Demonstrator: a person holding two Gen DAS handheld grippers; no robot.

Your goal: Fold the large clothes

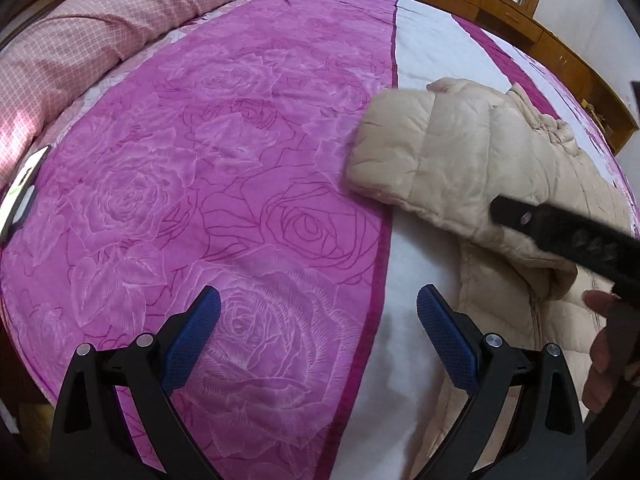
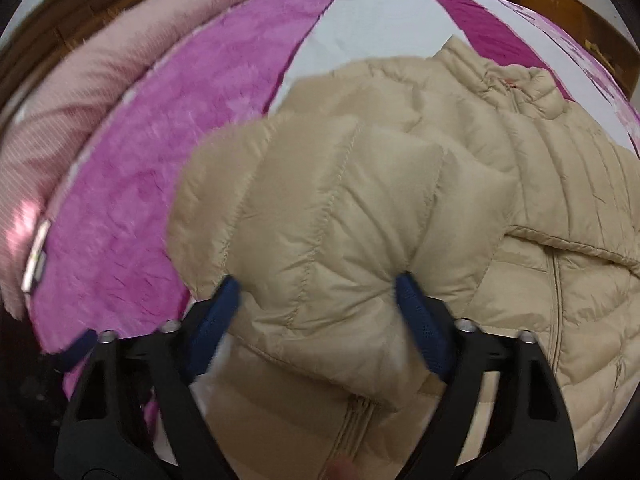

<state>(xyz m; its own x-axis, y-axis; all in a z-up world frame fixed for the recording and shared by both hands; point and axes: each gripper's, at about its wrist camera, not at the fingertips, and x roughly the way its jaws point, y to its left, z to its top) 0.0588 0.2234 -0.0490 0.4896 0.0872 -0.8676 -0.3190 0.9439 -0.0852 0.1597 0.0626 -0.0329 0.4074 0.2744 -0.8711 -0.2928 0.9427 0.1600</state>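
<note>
sleeve of beige puffer jacket in right gripper, left gripper idle

beige quilted puffer jacket [image 2: 540,184] lies on the bed, on the white band of the pink rose blanket [image 1: 240,160], collar away from the cameras, front zip up. its sleeve [image 2: 328,208] is bunched and lifted across the body. right gripper [image 2: 318,308] has the sleeve between its blue pads [image 2: 420,332], both pads pressing into the padding, so grasping the sleeve. frame is motion-blurred. left gripper [image 1: 318,320] hangs over the blanket just beside the jacket edge, fingers spread wide, nothing between them. part of a hand [image 1: 608,344] shows at the right edge of the left view.

handling guess: light, soft, puffy, springs back when let go. shell looks smooth and shiny, likely slippery, so a shallow pinch could slide off. better to bite deep across a stitched quilt seam or at the cuff or hem. folds probably won't stay flat without pressing down. zip is the only stiff part, avoid clamping it.

pink checked duvet [image 1: 100,32] at far side, phone-like device [image 1: 20,196] at left edge.
</note>
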